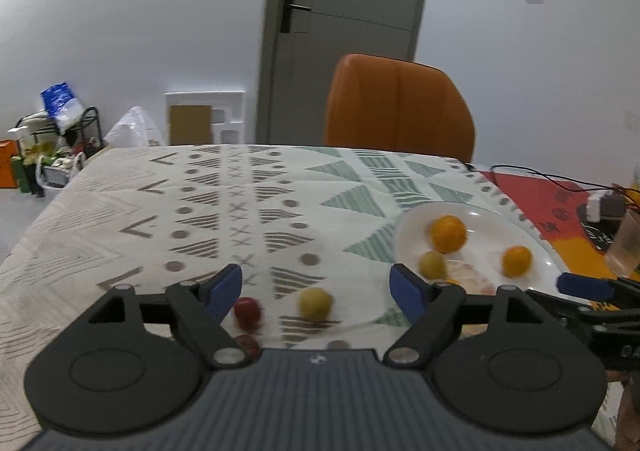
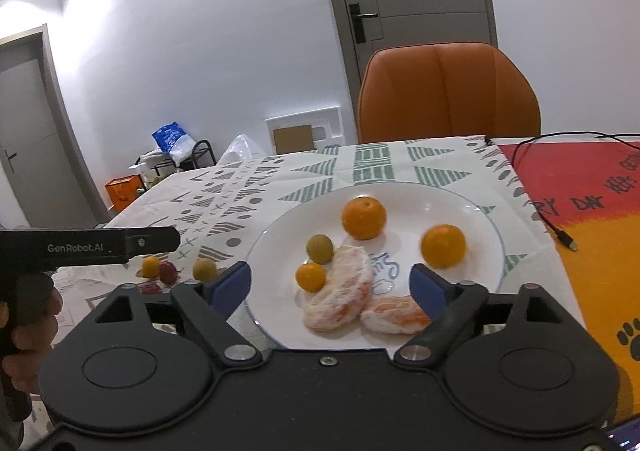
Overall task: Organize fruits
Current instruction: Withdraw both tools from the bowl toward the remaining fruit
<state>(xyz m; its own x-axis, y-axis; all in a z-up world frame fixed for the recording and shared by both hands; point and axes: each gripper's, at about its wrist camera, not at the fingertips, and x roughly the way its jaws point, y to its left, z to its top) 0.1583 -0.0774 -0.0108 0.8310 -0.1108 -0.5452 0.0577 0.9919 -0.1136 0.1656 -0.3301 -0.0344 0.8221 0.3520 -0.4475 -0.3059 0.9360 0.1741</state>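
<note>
Grippers, both units: jaws standing wide, nothing between pads.

1. Left gripper [image 1: 316, 287] is hovering over the patterned tablecloth [image 1: 224, 203], to the left of the plate. A yellow-green fruit [image 1: 316, 303] and a red fruit [image 1: 248, 313] are lying on the cloth under the gap betw. its blue pads, not touched. A second red piece [image 1: 247, 345] is sitting closer in, partly hidden by the gripper body. Left-wrist view is blurred; finer detail can't be told.

2. Right gripper [image 2: 332, 287] is hovering over the near rim of the white plate [image 2: 472, 219]. Two peeled citrus pieces [image 2: 340, 291] are lying on the plate betw. its pads, the two touching each other; pads are standing clear of them.

3. Plate contents, right-wrist view: large orange [image 2: 364, 218] at the far side, second orange [image 2: 443, 245] to the right, green fruit [image 2: 319, 249] and small orange fruit [image 2: 310, 277] just beside the peeled pieces on the left.

4. Off-plate items, same view: small orange fruit on cloth [image 2: 151, 267], with the red and yellow-green ones beside it, all left of the plate.

5. Person's hand [image 2: 24, 331] is gripping the left unit's handle at the left edge.

6. Orange chair [image 2: 448, 95] is standing behind the table; a black cable [image 2: 560, 237] is lying on the red-orange mat [image 2: 580, 187] to the right.
</note>
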